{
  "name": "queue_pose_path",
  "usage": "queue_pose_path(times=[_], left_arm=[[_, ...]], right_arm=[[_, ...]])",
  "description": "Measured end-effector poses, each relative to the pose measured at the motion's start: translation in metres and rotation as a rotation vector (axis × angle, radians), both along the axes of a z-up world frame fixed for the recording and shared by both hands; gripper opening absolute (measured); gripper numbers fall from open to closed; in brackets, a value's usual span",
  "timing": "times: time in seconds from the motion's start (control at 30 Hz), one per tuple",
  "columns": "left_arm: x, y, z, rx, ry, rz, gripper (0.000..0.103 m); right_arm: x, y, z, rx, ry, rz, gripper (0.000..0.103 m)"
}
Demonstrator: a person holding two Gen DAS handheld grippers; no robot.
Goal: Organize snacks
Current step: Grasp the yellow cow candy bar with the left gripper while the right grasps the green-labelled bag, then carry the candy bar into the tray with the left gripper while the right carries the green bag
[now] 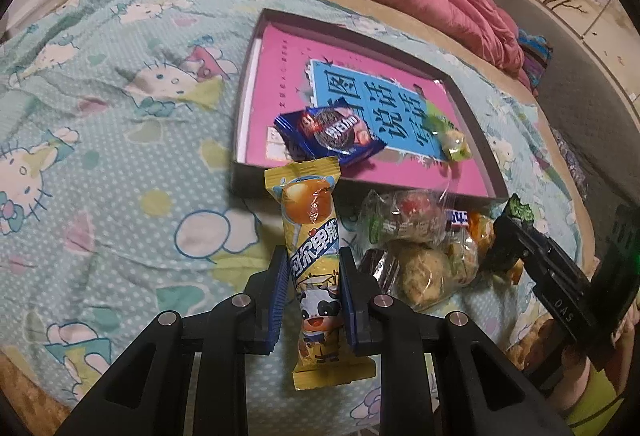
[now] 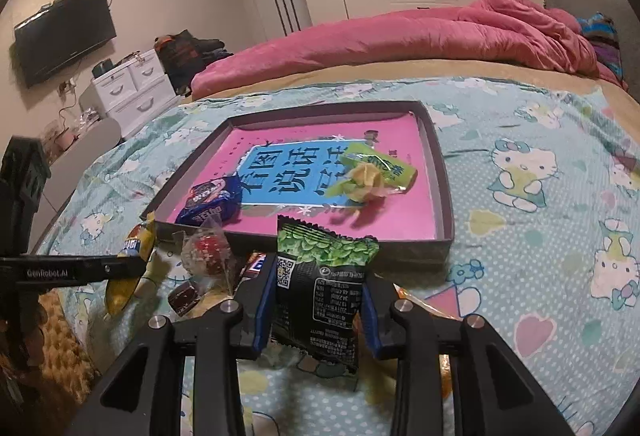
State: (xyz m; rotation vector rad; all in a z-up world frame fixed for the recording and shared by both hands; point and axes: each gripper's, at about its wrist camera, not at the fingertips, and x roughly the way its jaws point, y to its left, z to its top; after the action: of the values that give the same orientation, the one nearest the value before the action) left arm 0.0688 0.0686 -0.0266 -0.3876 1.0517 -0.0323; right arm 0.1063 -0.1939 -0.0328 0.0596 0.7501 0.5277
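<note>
A: What does the left gripper (image 1: 314,278) have?

B: Its blue pads are pinching a long yellow plastic snack wrapper with a cartoon cow (image 1: 314,256) at mid-length, lifted just off the bed near the front wall of the shallow dark cardboard box (image 1: 472,108). The right gripper (image 2: 318,300) is clamped on a black-and-green foil sachet (image 2: 320,284), also raised in front of that box.

A: How will those two handle?

B: Both look light and crinkly, I'd judge. The yellow one is limp at its ends, so a grip at the middle suits it; the foil sachet is slippery and puffed, so holding across its flat sides seems safest.

A: And the box?

B: It sits on the cartoon-cat bedsheet (image 1: 120,156), lined by a pink-and-blue printed sheet. Inside lie a blue cookie packet (image 1: 332,136) near the front left corner and a pale green candy wrapper (image 2: 372,172) toward the right side.

A: Anything left outside?

B: A loose pile of clear-wrapped snacks (image 1: 420,248) on the bed, just before the box's front wall, between the two grippers.
</note>
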Motion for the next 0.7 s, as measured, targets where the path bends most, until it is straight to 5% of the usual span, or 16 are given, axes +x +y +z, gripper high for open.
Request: queue_pose_path(times=[0.7], left_arm=[[0.014, -0.007, 0.037, 0.028, -0.064, 0.031, 0.024]], right_arm=[[0.001, -0.011, 0.011, 0.040, -0.037, -0.016, 0.037]])
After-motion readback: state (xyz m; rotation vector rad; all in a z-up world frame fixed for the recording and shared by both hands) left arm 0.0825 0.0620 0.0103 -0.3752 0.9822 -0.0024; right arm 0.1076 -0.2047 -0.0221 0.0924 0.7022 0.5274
